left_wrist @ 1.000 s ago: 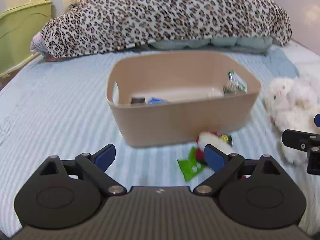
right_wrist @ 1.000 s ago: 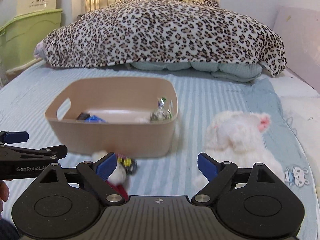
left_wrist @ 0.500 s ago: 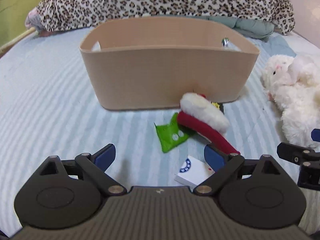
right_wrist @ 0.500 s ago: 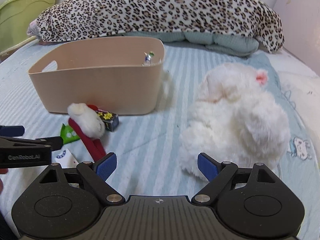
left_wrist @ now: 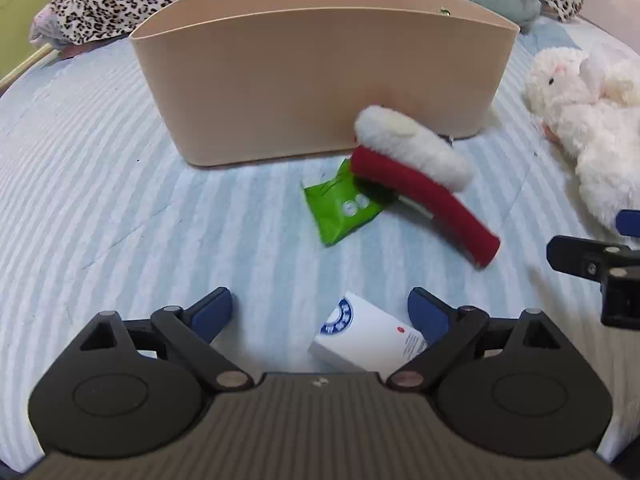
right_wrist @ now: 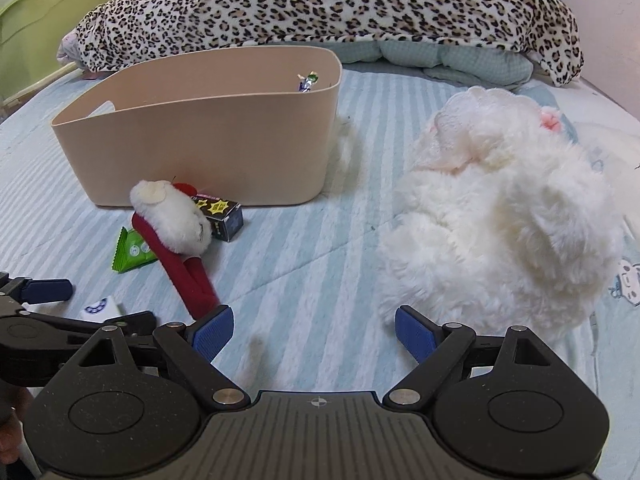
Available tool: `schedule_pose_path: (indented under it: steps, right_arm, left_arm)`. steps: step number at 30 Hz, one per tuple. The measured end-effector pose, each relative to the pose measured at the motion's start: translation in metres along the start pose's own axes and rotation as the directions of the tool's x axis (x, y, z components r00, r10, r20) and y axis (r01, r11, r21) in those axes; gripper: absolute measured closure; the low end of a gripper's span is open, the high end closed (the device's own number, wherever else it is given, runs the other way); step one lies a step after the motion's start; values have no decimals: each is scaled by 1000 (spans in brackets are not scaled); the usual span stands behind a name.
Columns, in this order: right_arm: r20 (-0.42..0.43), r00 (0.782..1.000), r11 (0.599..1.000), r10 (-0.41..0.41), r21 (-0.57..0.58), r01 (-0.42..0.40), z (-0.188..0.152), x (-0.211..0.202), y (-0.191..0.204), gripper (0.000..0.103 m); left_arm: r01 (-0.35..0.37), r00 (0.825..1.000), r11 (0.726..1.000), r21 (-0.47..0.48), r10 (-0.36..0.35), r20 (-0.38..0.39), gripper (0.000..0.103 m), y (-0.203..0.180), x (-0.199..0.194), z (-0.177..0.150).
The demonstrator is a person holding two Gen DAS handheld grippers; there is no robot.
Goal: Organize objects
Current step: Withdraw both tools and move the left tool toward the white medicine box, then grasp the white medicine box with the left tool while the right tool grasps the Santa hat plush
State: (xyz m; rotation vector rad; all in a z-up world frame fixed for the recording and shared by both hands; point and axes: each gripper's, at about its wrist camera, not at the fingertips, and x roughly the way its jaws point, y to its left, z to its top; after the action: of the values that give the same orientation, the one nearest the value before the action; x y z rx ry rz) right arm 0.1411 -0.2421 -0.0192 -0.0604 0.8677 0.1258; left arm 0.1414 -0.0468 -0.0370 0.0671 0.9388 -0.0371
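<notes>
A beige bin (left_wrist: 320,80) stands on the bed; it also shows in the right wrist view (right_wrist: 208,128). In front of it lie a red and white plush hat (left_wrist: 416,172), a green packet (left_wrist: 340,208), a small dark box (right_wrist: 224,216) and a white box with a blue logo (left_wrist: 368,340). My left gripper (left_wrist: 320,312) is open, with the white box between its fingers. My right gripper (right_wrist: 312,332) is open and empty, low over the sheet beside a white plush toy (right_wrist: 504,208).
A leopard-print duvet (right_wrist: 328,4) and teal pillows (right_wrist: 440,60) lie behind the bin. A green cabinet (right_wrist: 36,28) stands at far left. The bin holds a wrapped candy (right_wrist: 306,80). The bed has a striped blue sheet (left_wrist: 100,200).
Both grippers have moved lower and closer to the bed. The white box has come between my left fingers. The plush toy looms larger by my right gripper.
</notes>
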Motion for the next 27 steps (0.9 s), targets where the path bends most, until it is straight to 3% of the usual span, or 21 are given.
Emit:
schedule_pose_path:
  steps: [8, 16, 27]
  right_arm:
    - [-25, 997, 997, 78, -3, -78, 1, 13, 17, 14]
    - [-25, 994, 992, 102, -68, -104, 10, 30, 49, 20]
    - [-20, 995, 993, 99, -59, -100, 5, 27, 53, 20]
  left_arm:
    - [76, 996, 997, 5, -76, -48, 26, 27, -6, 0]
    - [92, 993, 995, -30, -94, -72, 25, 47, -16, -9]
    - [-21, 998, 992, -124, 29, 63, 21, 46, -33, -16]
